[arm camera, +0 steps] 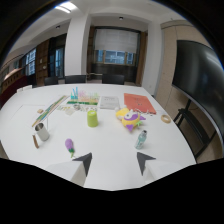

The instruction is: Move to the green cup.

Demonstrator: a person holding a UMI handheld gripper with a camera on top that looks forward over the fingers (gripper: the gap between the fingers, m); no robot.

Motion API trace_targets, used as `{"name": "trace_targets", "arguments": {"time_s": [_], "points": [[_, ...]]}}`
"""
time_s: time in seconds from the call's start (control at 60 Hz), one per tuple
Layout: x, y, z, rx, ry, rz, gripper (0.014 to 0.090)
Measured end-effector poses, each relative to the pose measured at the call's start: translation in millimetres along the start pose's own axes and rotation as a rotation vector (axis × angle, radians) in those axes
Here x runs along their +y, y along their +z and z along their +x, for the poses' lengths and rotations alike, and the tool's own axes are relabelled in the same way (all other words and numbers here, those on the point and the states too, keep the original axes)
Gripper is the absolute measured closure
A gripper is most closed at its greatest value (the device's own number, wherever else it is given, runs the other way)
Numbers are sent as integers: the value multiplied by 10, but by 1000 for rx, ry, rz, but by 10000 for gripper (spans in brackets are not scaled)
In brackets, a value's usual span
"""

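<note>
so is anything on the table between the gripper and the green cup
Nothing visible blocks it. The green cup stands beyond the open gripper, with bare white table between. The purple toy and the small bottle lie off to either side of that path.

Counter: a wide white counter [115, 150] fills the near part of the room.
Chairs: dark chairs [75, 78] stand along its far edge; another chair [192, 122] stands at the right.
Pillar: a white pillar [76, 45] rises behind the far chairs.
Window: a window [116, 47] with a pale blind half down sits in the back wall.
Screen: a big dark screen [197, 70] hangs on the right wall.
Light: a ceiling light [66, 7] glows overhead.
</note>
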Motion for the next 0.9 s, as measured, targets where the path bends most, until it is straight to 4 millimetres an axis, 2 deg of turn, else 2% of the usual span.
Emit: {"name": "trace_targets", "arguments": {"time_s": [0.117,0.283,0.433,0.5,0.683,0.867,0.883,0.9], "points": [[70,-74,-9,13,-1,-5,194],[235,-212,-158,38,10,-17,193],[443,-252,-521,14,19,-40,194],[443,-225,-682,-6,4,-41,192],[232,84,-1128,-56,-29,-14,192],[-69,743,-1381,-80,-43,1,192],[-96,824,-1392,-80,-41,3,234],[-123,906,-1398,-79,-38,4,193]]}}
